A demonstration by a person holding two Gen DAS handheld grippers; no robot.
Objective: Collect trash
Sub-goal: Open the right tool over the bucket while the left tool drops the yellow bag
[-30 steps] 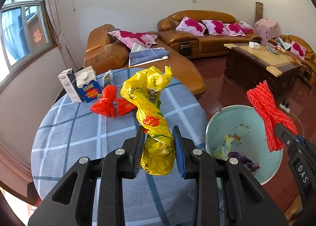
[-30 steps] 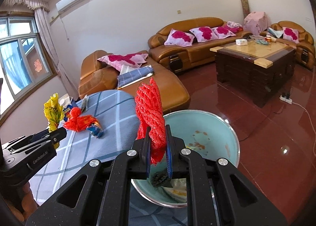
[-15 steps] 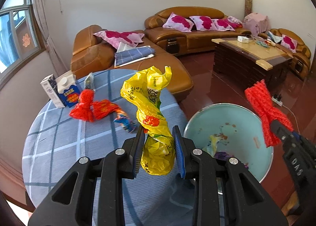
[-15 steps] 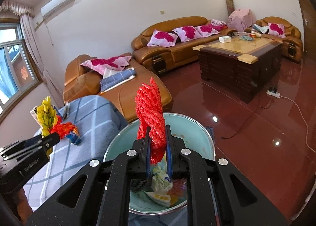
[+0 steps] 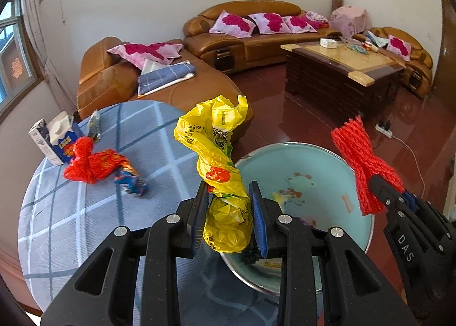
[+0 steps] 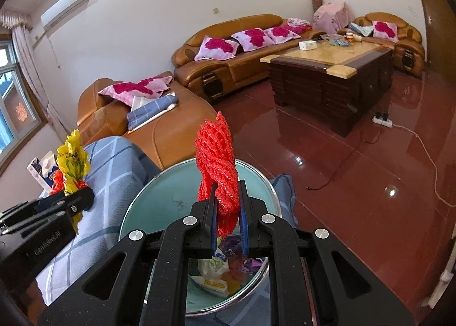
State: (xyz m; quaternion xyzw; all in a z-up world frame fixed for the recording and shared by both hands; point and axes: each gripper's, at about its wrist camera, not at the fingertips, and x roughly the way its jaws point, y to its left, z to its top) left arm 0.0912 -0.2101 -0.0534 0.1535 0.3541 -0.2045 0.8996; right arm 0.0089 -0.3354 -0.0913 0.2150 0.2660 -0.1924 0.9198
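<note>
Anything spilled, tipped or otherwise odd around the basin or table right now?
Nothing spilled. One oddity: a blue-and-white milk carton stands upright on the checked tablecloth beside loose red wrappers, uncollected. The light-blue basin sits level.

White walls (image 6: 136, 27), air conditioner (image 6: 64, 10) high up left. Glossy red tiled floor (image 6: 356, 172), lamp glare on it. Ahead of the claw: tan leather sofas (image 5: 256, 38) with pink flowered cushions (image 5: 232, 22) (one folded blue checked cloth (image 5: 165, 77) too). Right of them, dark wooden coffee table (image 6: 330, 75). Far left, curtained window (image 5: 11, 55).
</note>
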